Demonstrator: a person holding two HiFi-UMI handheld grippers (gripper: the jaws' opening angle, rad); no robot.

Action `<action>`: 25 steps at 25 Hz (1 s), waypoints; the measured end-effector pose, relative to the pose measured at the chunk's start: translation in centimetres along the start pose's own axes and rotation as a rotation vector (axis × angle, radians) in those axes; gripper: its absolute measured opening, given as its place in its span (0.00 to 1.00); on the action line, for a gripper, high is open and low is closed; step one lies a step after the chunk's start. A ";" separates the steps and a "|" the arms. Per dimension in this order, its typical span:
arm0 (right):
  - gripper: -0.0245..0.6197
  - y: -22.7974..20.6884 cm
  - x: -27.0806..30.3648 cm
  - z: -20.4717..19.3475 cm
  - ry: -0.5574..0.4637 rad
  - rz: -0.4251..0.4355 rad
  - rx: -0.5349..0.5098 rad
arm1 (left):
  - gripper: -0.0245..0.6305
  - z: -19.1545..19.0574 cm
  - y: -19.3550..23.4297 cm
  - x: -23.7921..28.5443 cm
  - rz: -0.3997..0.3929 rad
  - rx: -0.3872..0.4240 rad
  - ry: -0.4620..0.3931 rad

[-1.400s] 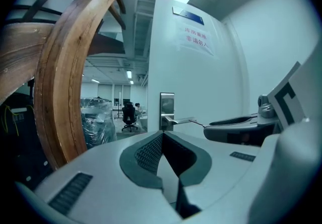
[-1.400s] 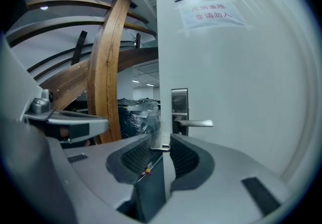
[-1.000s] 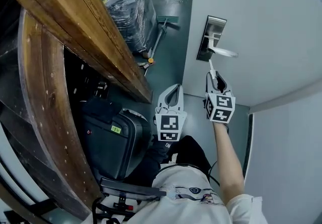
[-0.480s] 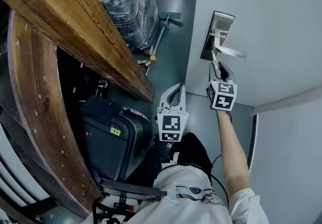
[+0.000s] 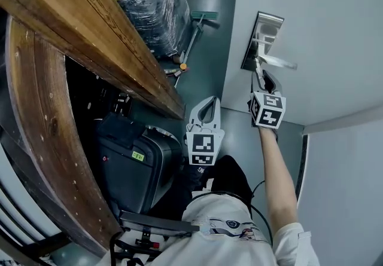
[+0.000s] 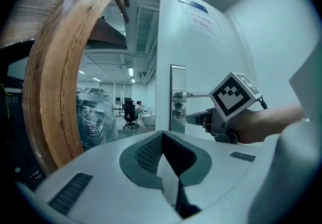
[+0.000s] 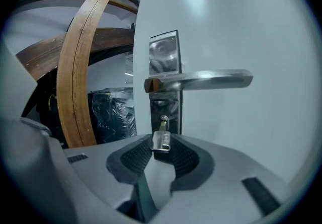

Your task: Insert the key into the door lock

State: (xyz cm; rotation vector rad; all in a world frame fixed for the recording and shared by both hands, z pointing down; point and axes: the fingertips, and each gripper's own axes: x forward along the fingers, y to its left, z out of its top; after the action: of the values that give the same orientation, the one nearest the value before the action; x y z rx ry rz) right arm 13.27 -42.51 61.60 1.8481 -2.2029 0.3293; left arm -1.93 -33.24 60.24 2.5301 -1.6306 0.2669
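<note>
A silver lock plate (image 7: 165, 57) with a lever handle (image 7: 201, 80) sits on the white door (image 5: 311, 14). My right gripper (image 7: 161, 143) is shut on a small silver key (image 7: 161, 139). The key's blade points at the round keyhole (image 7: 163, 119) below the handle, and its tip touches it; how deep it sits cannot be told. In the head view the right gripper (image 5: 258, 76) is raised just under the lock plate (image 5: 263, 37). The left gripper (image 5: 210, 101) hangs lower, left of the door edge, shut and holding nothing. From the left gripper view (image 6: 162, 135) the right gripper (image 6: 198, 116) shows at the lock.
A curved wooden beam (image 5: 90, 31) runs along the left. Below it stands a dark suitcase (image 5: 134, 166). A plastic-wrapped pallet (image 5: 149, 2) and a broom (image 5: 194, 34) lie on the green floor beyond. The person's legs are below the grippers.
My right gripper has moved up toward the lock plate with the key, closing the gap to the keyhole. The left gripper has stayed roughly where it was.
</note>
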 end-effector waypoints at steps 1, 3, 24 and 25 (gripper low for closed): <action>0.22 0.0 0.0 0.0 0.005 -0.003 0.007 | 0.04 0.0 0.0 0.1 0.000 -0.001 0.001; 0.22 0.1 0.0 -0.1 0.017 -0.030 0.038 | 0.04 0.0 0.0 0.2 -0.002 -0.004 0.002; 0.23 1.0 1.0 2.0 -0.061 -0.104 0.044 | 0.04 1.8 1.4 -1.7 0.048 -0.009 0.024; 0.24 1.4 -0.6 2.3 -0.068 -0.079 0.035 | 0.04 2.5 1.3 -2.1 0.049 -0.012 0.026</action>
State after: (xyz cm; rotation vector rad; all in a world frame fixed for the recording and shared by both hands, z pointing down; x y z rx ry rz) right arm 11.89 -42.46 59.26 1.9862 -2.1736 0.2961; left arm -3.76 -32.40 57.36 2.4701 -1.6816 0.2928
